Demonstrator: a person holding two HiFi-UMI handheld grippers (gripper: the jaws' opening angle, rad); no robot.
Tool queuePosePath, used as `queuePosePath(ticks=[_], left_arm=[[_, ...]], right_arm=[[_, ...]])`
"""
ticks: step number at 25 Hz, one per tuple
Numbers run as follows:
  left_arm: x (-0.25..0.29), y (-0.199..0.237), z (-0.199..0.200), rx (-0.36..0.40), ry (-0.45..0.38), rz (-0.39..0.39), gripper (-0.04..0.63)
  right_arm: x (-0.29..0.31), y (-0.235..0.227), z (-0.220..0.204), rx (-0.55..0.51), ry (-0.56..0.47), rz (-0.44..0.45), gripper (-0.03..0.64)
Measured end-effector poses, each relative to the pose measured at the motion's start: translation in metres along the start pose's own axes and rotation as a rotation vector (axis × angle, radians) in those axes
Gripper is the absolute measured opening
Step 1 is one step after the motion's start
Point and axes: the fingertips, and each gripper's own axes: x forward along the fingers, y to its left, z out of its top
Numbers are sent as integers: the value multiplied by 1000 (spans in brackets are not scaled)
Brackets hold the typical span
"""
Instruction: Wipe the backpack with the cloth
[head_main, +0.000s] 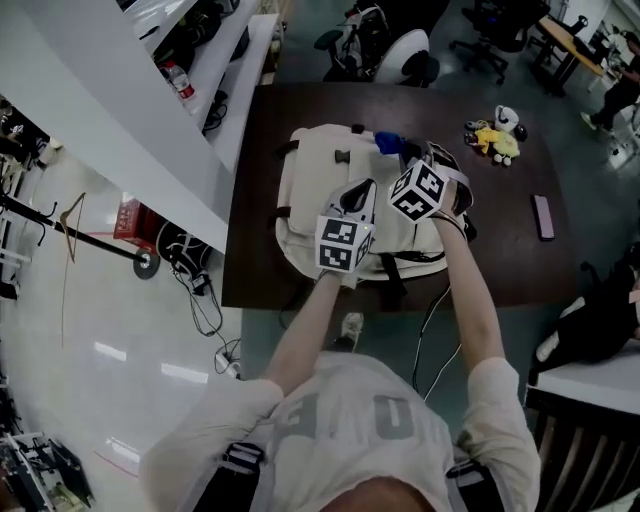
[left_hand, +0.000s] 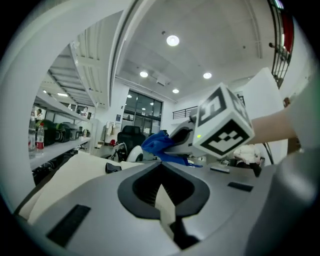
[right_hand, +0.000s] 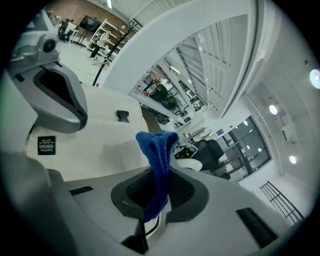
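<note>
1 backpack (head_main: 320, 180), 1 blue cloth (head_main: 389, 143), 1 table (head_main: 500, 250). 2 grippers: left gripper (head_main: 358, 192), right gripper (head_main: 408, 152). 1 small toy pile (head_main: 495, 135), 1 flat oblong item (head_main: 543, 216).

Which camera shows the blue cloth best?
The right gripper view: the blue cloth stands large, pinched in the right gripper. The left gripper view shows it smaller; the head view, only a blue scrap over the backpack.

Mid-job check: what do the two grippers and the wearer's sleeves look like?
The left gripper and right gripper have light grey moulded bodies with a dark grey ribbed recess around the jaws. Each carries a white cube printed with black square markers. The person wears a light grey short-sleeved T-shirt, with dark straps at the shoulders.
</note>
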Motion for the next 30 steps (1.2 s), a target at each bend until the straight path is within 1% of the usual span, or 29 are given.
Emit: queuePosePath(ticks=[3, 5, 9, 10, 13, 14, 16, 19, 20, 22, 25, 30], left_arm=[[5, -3, -3, 83, 23, 15, 3], [4, -3, -3, 97, 15, 16, 3], [6, -1, -4, 61, 7, 8, 3], [6, 0, -4, 51, 6, 8, 3], [6, 2, -4, 46, -5, -2, 3], [6, 1, -4, 56, -8, -8, 3], [5, 1, -6, 58, -13, -12, 3], [2, 9, -2, -21, -38, 5, 3], [2, 12, -1, -45, -45, 11, 3], [1, 15, 1, -64, -51, 18, 3], [3, 15, 0, -63, -47, 17, 3], [1, 15, 1, -75, -49, 14, 3]], right_arm=[[35, -6, -5, -31, 32, 22, 43], [60, -6, -9, -53, 59, 41, 43], [91, 20, -9, -85, 77, 135, 43], [95, 29, -9, -79, 76, 156, 43], [100, 41, -13, -3, 68, 176, 43], [100, 42, -14, 4, 63, 180, 43], [99, 46, -14, -23, 47, 206, 43], [92, 53, -14, -50, 17, 253, 43], [89, 55, -14, -49, 12, 260, 43], [85, 59, -14, -70, 12, 257, 43], [79, 65, -15, -115, 13, 235, 43], [49, 84, -15, -112, -25, 225, 43]])
